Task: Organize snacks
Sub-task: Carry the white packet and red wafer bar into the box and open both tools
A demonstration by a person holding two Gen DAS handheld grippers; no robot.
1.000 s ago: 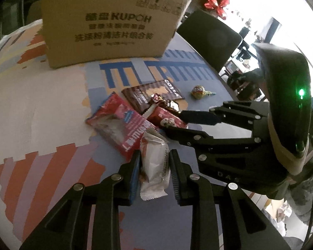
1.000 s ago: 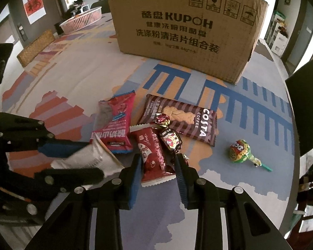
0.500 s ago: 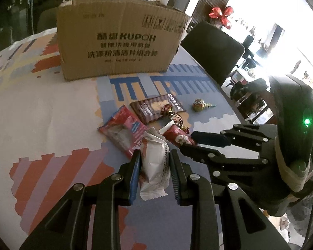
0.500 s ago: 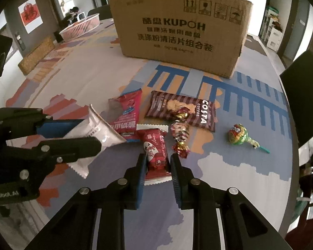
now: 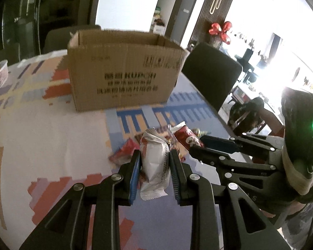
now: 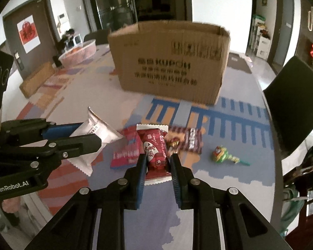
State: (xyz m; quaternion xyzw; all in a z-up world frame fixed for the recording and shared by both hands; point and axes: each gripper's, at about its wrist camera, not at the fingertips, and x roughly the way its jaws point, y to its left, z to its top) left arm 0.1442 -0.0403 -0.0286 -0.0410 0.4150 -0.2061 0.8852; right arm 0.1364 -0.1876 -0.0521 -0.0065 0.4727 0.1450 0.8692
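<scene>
Both packets risen off table | left tongs (image 5: 154, 162) grip white packet (image 5: 155, 158) | right tongs (image 6: 157, 164) apparently clamp red packet (image 6: 156, 150)

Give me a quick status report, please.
Left gripper shut on white packet. Right gripper shut on red packet. Cardboard box ahead, path open.

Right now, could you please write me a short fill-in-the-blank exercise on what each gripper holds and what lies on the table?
1. The left gripper is shut on a ____ packet.
2. The right gripper is shut on a ____ packet.
3. Beyond both stands an open cardboard ____.
4. The lollipop lies on the ____.

Missing words: white; red; box; table
</scene>
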